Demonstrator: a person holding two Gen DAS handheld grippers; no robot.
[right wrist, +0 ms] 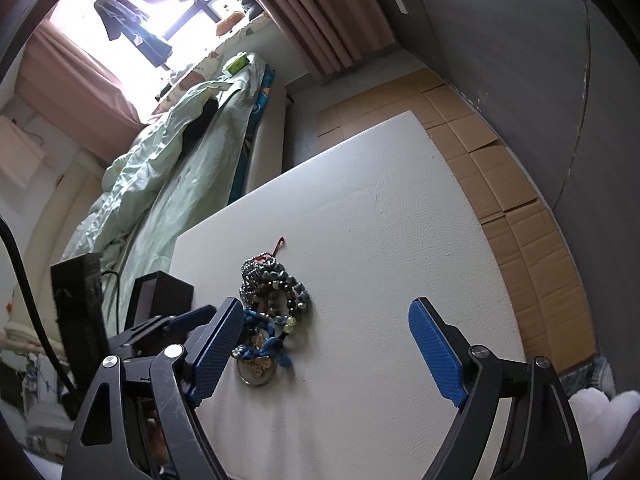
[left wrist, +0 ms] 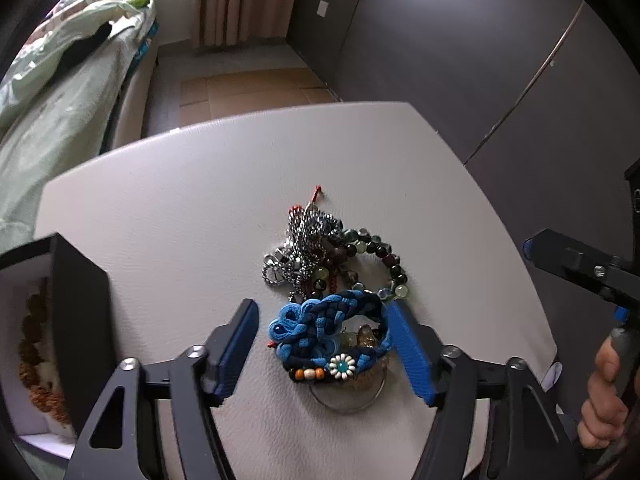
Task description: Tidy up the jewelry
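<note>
A pile of jewelry lies on the white table (left wrist: 180, 208): a silver chain (left wrist: 308, 240), a bracelet of dark and green glass beads (left wrist: 376, 256), and nearest me a blue braided cord bracelet (left wrist: 320, 328) with a white flower bead. My left gripper (left wrist: 324, 348) straddles the blue bracelet. Its right pad (left wrist: 408, 352) is against the braid, while the left pad stands a little apart from it. My right gripper (right wrist: 326, 354) hangs open to the right of the pile (right wrist: 272, 292), with only a metal ring (right wrist: 256, 372) by its left finger.
A black box (left wrist: 80, 320) with a white inside and brown beads in it stands at the table's left edge. A hand (left wrist: 604, 392) holds the right gripper's handle. A bed with green bedding (right wrist: 172, 168) lies beyond the table; cardboard (right wrist: 512, 184) covers the floor.
</note>
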